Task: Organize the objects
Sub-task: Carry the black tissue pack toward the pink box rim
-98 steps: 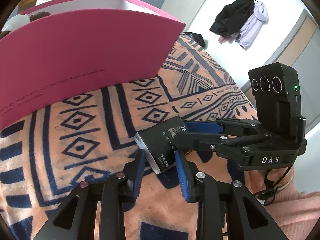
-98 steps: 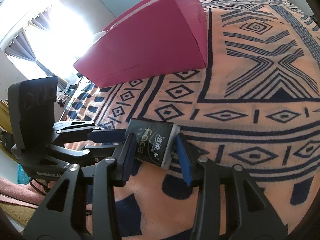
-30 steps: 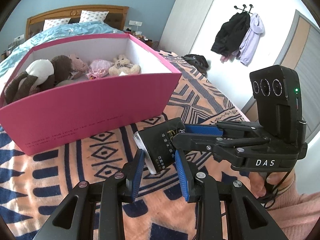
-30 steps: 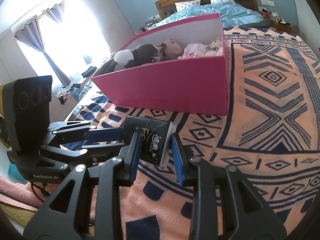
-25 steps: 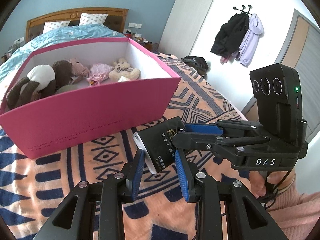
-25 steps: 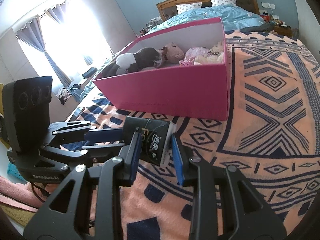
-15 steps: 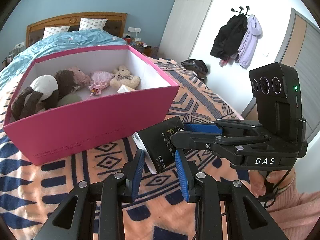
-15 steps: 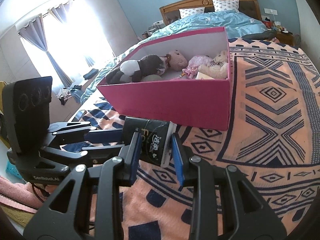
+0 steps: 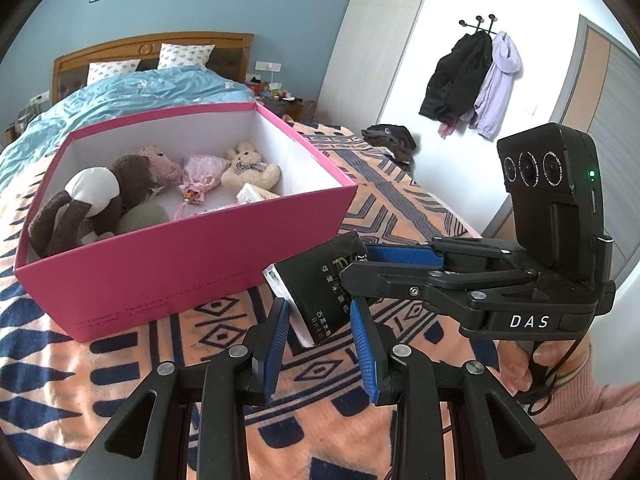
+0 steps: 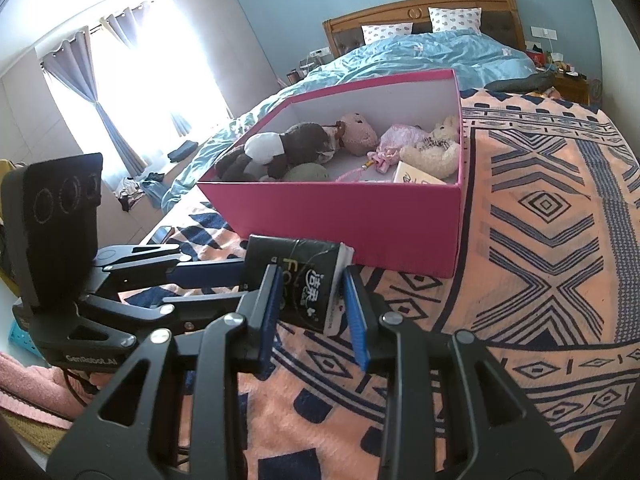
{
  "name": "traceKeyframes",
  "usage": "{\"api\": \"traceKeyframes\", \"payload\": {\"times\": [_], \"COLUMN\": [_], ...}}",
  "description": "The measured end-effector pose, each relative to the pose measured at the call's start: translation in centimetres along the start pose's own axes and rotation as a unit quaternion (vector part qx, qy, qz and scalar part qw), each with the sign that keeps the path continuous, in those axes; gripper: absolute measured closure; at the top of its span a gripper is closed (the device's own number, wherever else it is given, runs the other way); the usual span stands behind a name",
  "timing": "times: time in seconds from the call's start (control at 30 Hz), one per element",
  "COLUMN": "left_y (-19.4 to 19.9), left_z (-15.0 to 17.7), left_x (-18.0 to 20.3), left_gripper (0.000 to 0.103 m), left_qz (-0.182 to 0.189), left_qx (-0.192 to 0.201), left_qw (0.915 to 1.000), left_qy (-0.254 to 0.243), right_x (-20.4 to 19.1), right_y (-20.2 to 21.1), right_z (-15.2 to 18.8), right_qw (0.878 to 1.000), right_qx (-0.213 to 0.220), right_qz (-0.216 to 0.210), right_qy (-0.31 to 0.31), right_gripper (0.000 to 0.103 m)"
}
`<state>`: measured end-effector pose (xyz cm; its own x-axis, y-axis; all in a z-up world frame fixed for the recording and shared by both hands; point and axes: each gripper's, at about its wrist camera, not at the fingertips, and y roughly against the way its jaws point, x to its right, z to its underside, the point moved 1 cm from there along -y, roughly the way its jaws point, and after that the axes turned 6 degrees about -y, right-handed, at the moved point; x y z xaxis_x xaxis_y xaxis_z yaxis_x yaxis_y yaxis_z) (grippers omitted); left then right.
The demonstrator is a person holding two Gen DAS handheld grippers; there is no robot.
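Note:
A black tissue pack (image 9: 320, 286) with white ends hangs in the air, in front of the pink box (image 9: 192, 252). Both grippers clamp it from opposite sides. My left gripper (image 9: 320, 322) is shut on its near end. My right gripper (image 10: 310, 292) is shut on the pack (image 10: 306, 280) from the other side; it reaches in from the right in the left wrist view (image 9: 360, 264). The pink box (image 10: 360, 216) holds several plush toys (image 9: 120, 188) and a small white box (image 10: 416, 178).
The box stands on an orange and navy patterned blanket (image 9: 80, 380) on a bed. A blue duvet (image 10: 420, 60), pillows and a wooden headboard lie behind it. Coats (image 9: 468, 76) hang on the right wall. A curtained window (image 10: 120, 80) is at the left.
Both grippers have lifted the tissue pack off the blanket and raised it higher, so the inside of the pink box and its toys have come into view.

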<state>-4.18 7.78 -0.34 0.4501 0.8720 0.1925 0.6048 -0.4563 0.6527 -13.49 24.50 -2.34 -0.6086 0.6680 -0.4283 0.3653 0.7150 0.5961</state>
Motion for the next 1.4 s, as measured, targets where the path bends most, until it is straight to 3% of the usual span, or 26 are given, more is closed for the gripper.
{"api": "traceKeyframes", "payload": {"times": [1.4], "left_y": [0.7], "left_z": [-2.2], "left_x": [-0.5], "left_gripper": [0.072], "left_qz": [-0.013], "left_qx": [0.021], "left_qw": [0.9996], "left_qy": [-0.014], "right_x": [-0.8], "right_y": [0.8], "right_z": [-2.3], "right_qw": [1.000], "right_qx": [0.021], "right_qz": [0.000], "right_qy": [0.022], "right_gripper": [0.069]}}
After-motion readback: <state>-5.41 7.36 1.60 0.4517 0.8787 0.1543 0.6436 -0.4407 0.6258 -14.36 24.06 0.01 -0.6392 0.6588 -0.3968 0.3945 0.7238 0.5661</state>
